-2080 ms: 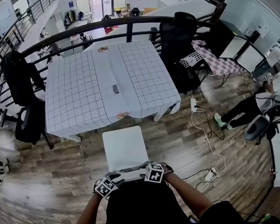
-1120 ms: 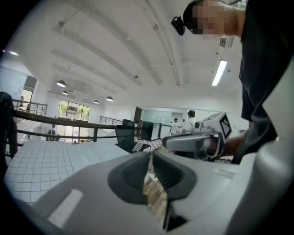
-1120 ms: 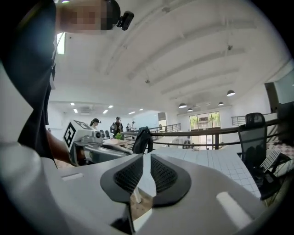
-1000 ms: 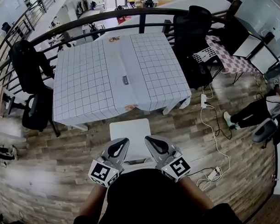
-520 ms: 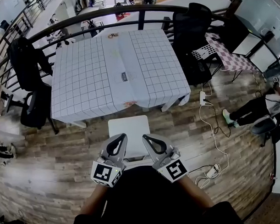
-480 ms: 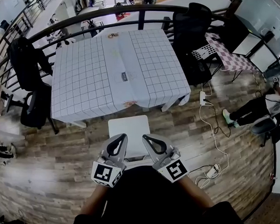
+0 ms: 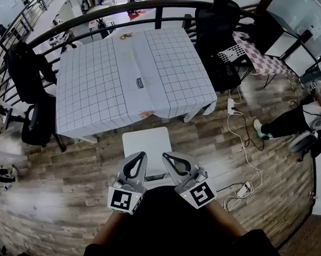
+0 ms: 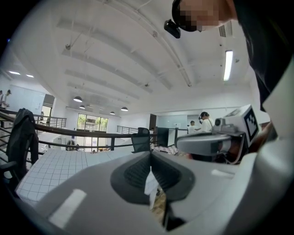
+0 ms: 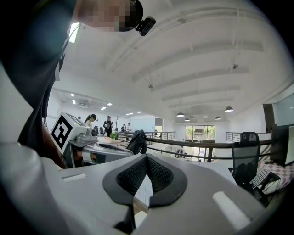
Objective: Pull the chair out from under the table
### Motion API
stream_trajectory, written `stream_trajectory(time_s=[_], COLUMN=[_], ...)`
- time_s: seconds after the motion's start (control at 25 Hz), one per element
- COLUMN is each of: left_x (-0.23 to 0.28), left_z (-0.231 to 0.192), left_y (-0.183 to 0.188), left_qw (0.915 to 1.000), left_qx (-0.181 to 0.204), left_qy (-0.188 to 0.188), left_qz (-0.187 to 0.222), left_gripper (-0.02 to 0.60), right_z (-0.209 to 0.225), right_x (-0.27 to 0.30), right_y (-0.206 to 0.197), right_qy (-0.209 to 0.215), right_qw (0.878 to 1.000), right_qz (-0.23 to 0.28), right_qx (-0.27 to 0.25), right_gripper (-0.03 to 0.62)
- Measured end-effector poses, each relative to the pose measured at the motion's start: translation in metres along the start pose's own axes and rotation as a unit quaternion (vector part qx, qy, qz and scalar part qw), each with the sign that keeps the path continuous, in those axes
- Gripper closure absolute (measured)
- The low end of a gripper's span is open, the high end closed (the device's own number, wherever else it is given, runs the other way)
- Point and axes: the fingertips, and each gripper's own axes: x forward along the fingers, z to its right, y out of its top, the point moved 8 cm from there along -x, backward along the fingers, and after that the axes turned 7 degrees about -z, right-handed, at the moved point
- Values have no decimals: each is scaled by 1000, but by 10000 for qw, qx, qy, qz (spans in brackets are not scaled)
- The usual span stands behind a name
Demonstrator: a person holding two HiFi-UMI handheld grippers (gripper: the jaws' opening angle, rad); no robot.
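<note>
A white chair [image 7: 146, 144] stands on the wood floor in front of the table [image 7: 98, 91], which has a white checked cloth; the seat lies wholly outside the table's edge. My left gripper [image 7: 139, 154] and right gripper [image 7: 165, 155] hover side by side over the seat's near edge, pointing toward the table. Both are shut with nothing between the jaws. In the left gripper view the jaws [image 8: 150, 159] meet, with the checked table [image 8: 55, 170] beyond. The right gripper view shows its jaws [image 9: 147, 159] pressed together too. Neither gripper touches the chair.
Black office chairs stand left of the table [image 7: 32, 123] and behind it at the right [image 7: 216, 32]. A dark railing [image 7: 74, 28] runs behind the table. Cables and a power strip [image 7: 241, 188] lie on the floor at right, near a seated person [image 7: 287, 121].
Two seconds ago both grippers lay low and sideways at the chair's near edge. They have since risen and point forward; over the last second they hardly moved.
</note>
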Motion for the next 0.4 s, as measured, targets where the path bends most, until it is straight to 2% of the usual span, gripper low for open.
stream_trajectory(time_s=[0.24,0.4], left_x=[-3,-14], left_z=[7,28], left_y=[14,44], left_qw=[9999,9999], left_qx=[90,158], left_qy=[-64,-11], left_qz=[-27,-51], left_gripper=[571,571], right_z=[1,3], right_x=[-9,-35], right_y=[9,36], right_qy=[-41,-41], right_qw=[10000,9999], right_qz=[8,77], right_qx=[85,71], right_gripper=[597,597])
